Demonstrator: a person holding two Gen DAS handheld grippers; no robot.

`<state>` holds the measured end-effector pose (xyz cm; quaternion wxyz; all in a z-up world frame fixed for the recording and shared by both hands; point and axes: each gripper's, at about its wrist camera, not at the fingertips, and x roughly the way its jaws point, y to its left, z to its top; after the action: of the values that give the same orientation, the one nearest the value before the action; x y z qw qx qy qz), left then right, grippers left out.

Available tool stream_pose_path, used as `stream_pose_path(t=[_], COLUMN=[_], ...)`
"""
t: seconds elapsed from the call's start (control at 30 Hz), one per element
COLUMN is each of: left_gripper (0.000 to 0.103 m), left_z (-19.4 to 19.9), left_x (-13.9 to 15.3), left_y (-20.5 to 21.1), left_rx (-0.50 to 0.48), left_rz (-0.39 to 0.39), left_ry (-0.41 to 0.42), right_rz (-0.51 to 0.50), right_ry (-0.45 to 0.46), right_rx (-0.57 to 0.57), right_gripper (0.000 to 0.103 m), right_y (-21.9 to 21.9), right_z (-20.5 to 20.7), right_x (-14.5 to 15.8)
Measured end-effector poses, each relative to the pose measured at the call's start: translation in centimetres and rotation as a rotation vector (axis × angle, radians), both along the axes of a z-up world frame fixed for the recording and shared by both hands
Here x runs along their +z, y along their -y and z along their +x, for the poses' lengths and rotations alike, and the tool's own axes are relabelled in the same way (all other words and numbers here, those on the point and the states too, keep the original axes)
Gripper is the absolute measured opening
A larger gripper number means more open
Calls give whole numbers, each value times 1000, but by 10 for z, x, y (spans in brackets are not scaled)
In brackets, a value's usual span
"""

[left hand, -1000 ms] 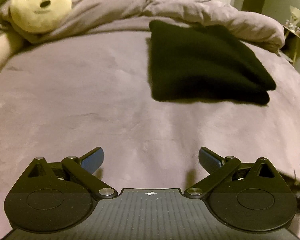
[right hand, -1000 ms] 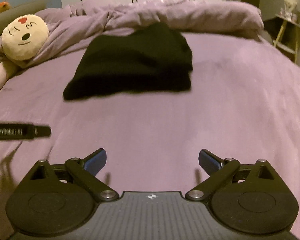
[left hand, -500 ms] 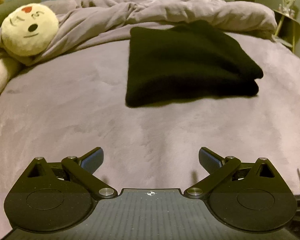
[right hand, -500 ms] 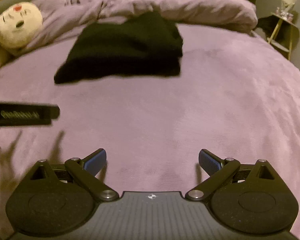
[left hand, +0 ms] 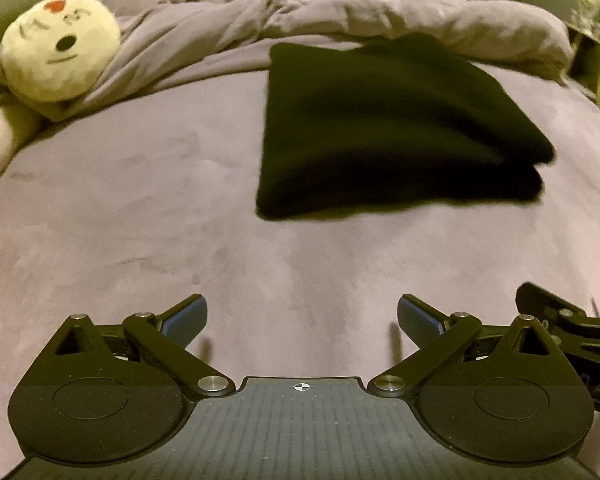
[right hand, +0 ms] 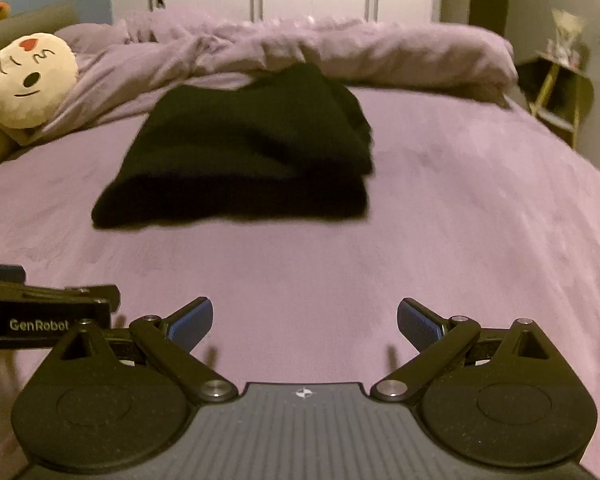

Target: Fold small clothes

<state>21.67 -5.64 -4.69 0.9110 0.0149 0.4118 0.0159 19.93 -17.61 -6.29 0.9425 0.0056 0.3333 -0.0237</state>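
That black knit garment (left hand: 388, 128) sits already folded toward the far edge of the bed (left hand: 140, 216), looks soft, thick and floppy, so probably best pinched at a near corner, while the left gripper (left hand: 302, 316) and right gripper (right hand: 305, 318) both hang spread wide, holding nothing.

Black garment (left hand: 384, 120) — apparently folded, on bed.

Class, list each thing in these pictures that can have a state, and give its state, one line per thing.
Black garment: folded, lying flat on the bed.
Duvet: bunched up behind the garment.
Plush toy: lying against the duvet.
Left gripper: jaws open, empty.
Right gripper: jaws open, empty.
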Motion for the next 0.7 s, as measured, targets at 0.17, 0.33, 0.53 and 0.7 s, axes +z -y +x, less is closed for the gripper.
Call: stream_pose_path(t=[0.17, 0.33, 0.53, 0.7], left_gripper=[103, 103, 103, 103], left_z=[21, 32, 26, 24], left_x=[-10, -26, -42, -46], left_y=[-20, -32, -32, -26], left_rx=[36, 55, 48, 48], left_rz=[-43, -31, -60, -31], left_ry=[54, 115, 175, 206], right_rz=[-38, -92, -52, -77], right_ry=[46, 37, 47, 65], right_rx=[27, 19, 0, -8], right_gripper=[99, 99, 99, 99], right_y=[-8, -15, -9, -14], right_z=[31, 51, 50, 46], right_x=[-11, -29, -44, -48])
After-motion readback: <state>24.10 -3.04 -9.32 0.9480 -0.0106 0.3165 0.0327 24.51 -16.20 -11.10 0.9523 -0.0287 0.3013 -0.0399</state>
